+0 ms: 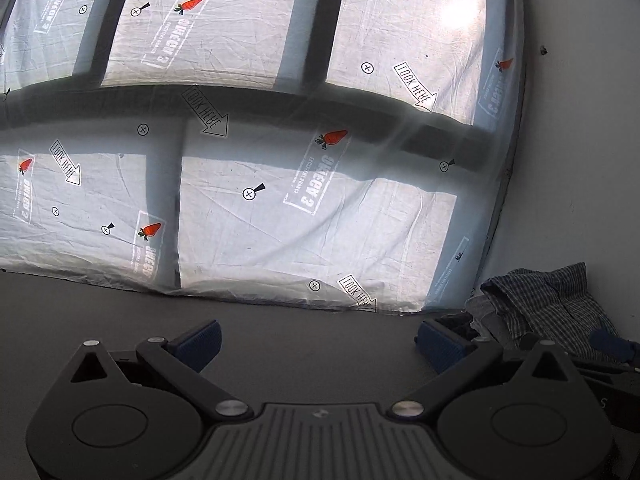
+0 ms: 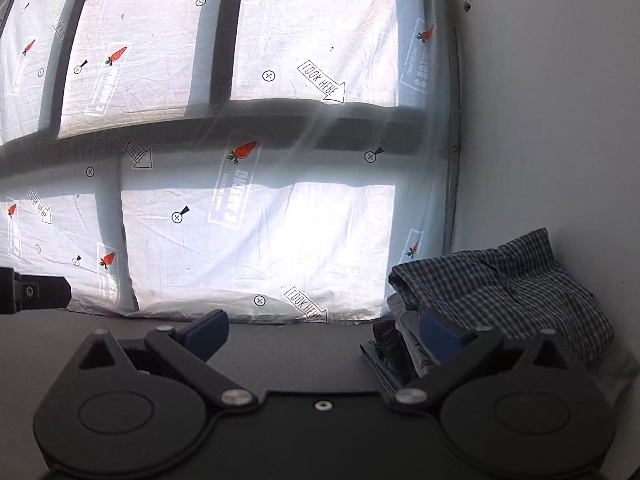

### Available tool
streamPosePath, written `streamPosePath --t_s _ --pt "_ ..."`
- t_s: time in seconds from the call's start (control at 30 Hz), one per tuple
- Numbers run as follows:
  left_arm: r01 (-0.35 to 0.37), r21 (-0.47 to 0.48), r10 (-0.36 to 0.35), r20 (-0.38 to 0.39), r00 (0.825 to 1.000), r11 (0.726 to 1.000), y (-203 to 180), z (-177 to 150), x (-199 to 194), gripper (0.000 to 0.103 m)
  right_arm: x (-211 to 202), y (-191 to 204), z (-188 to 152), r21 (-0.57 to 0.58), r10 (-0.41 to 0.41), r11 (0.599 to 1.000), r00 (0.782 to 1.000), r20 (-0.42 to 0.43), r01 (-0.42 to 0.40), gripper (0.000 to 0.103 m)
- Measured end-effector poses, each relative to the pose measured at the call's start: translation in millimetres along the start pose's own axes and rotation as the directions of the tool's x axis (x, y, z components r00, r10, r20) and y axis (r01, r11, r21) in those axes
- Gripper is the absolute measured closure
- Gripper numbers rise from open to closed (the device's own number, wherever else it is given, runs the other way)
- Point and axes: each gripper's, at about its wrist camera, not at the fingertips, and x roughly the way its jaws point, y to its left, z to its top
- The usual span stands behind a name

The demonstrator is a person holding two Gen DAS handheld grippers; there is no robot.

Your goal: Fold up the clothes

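A pile of clothes point(image 2: 496, 300) lies in the corner at the right, with a blue-and-white checked shirt on top and grey and dark garments under it. My right gripper point(image 2: 324, 334) stands open above the dark table point(image 2: 300, 352), its right pad point(image 2: 440, 340) just in front of the pile's left edge, nothing between the jaws. In the left wrist view the same clothes pile point(image 1: 548, 304) sits at the lower right. My left gripper point(image 1: 320, 344) is open and holds nothing, well left of the pile. A part of the right gripper shows at the right edge.
A window covered with a translucent printed sheet point(image 1: 280, 140) fills the back, with dark frame bars behind it. A white wall point(image 2: 560, 120) closes the right side. A dark part of the left gripper point(image 2: 32, 290) shows at the right wrist view's left edge.
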Motion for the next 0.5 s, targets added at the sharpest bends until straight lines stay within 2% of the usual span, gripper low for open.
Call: streamPosePath --t_s 0.23,0.37,0.5 --pt "-0.005 0.009 0.006 -0.067 0.998 1.0 110 -5 -67 0.0 -49 121 -20 0.102 0.117 0.989 0.983 -0.143 -0.103 0.0" --pt "-0.024 0.017 0.026 -0.146 0.989 1.0 165 -12 -103 0.0 -86 184 -37 0.083 0.133 0.989 0.972 -0.192 -0.119 0.0" --pt "-0.053 0.023 0.057 -0.184 0.981 0.998 211 -24 -138 0.0 -122 237 -55 0.07 0.135 0.99 0.96 -0.245 -0.122 0.0"
